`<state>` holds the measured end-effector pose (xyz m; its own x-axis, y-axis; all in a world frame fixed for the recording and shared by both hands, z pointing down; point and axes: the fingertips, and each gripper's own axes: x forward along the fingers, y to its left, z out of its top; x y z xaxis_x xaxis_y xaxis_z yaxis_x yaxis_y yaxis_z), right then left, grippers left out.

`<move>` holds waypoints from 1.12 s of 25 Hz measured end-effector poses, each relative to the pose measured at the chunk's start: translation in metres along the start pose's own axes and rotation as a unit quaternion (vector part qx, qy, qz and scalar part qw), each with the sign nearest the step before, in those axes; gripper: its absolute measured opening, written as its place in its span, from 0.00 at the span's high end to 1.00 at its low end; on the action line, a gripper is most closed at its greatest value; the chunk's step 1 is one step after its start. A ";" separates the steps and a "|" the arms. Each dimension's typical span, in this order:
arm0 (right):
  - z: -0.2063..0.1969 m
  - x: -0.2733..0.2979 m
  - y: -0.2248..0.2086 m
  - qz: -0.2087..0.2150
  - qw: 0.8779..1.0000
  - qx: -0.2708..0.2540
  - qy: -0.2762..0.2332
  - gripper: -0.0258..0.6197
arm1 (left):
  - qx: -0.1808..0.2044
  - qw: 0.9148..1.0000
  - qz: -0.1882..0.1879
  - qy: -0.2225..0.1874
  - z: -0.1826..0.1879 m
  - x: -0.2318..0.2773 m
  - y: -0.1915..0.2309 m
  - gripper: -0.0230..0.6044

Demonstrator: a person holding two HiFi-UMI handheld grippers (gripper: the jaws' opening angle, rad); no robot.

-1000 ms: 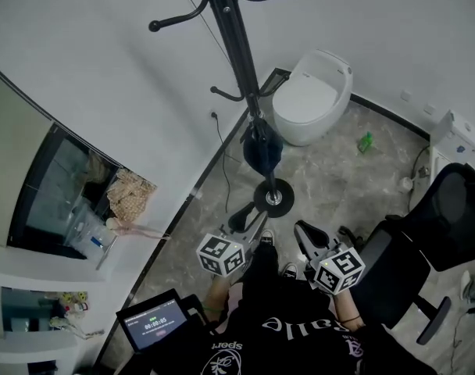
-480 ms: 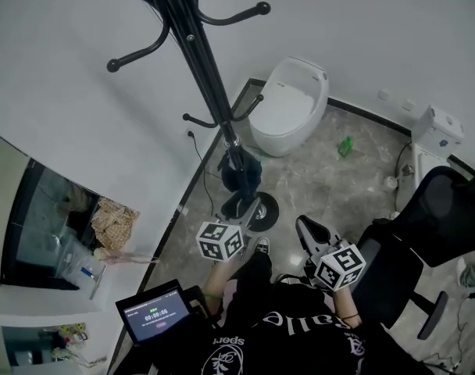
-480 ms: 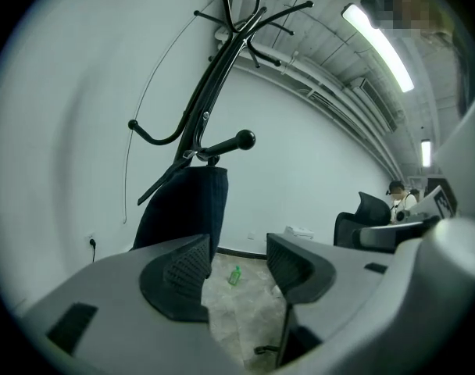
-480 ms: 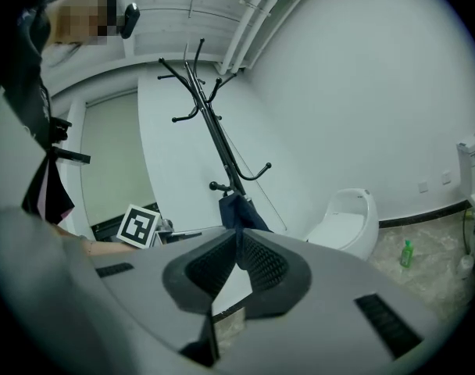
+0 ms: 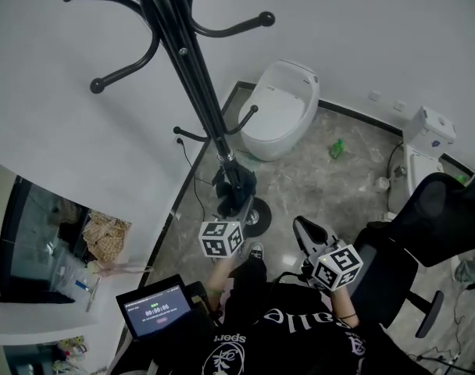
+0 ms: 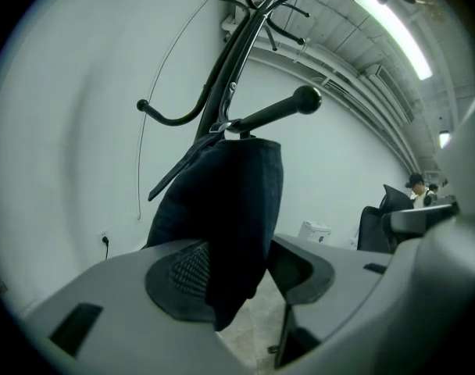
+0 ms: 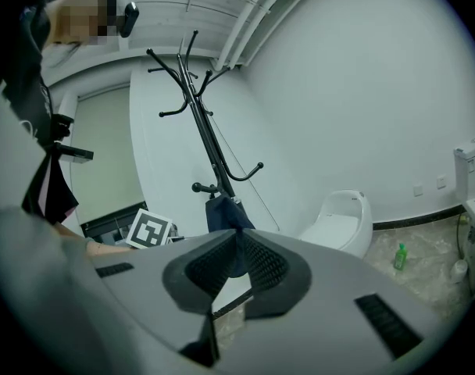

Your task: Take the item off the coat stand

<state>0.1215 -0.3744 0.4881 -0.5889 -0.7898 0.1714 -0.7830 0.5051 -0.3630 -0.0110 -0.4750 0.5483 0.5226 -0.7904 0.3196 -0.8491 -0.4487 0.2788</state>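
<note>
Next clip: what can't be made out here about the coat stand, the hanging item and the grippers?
Dark item: its kind; the head view shows it small, partly behind the coat stand pole.
Left gripper: jaws have just been opening, item between them; contact unclear, fabric overlaps one pad in its view.
Tablet screen: its text is too small to read in the head view.

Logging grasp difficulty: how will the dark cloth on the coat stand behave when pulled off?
Probably floppy: the cloth hangs in soft folds from a hook. Likely light, as that thin hook carries it. A sideways tug might rock the stand, a slim pole on a small base.
</note>
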 end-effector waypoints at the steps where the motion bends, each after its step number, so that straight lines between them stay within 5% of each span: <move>1: 0.000 0.001 -0.001 -0.002 1.000 0.000 0.001 0.91 | -0.001 1.000 0.002 0.001 -0.001 0.002 0.003 0.65; 10: -0.011 -0.001 -0.008 -0.010 1.000 0.007 0.017 0.91 | -0.017 1.000 -0.023 -0.007 0.000 0.003 0.010 0.93; 28: -0.037 -0.046 0.015 0.014 0.999 0.014 0.028 0.91 | -0.001 0.992 -0.084 -0.094 0.043 -0.080 -0.074 0.93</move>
<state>0.1289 -0.3177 0.5089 -0.6220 -0.7542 0.2105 -0.7601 0.5170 -0.3936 0.0071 -0.3967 0.4632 0.6324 -0.7689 0.0942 -0.7513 -0.5792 0.3163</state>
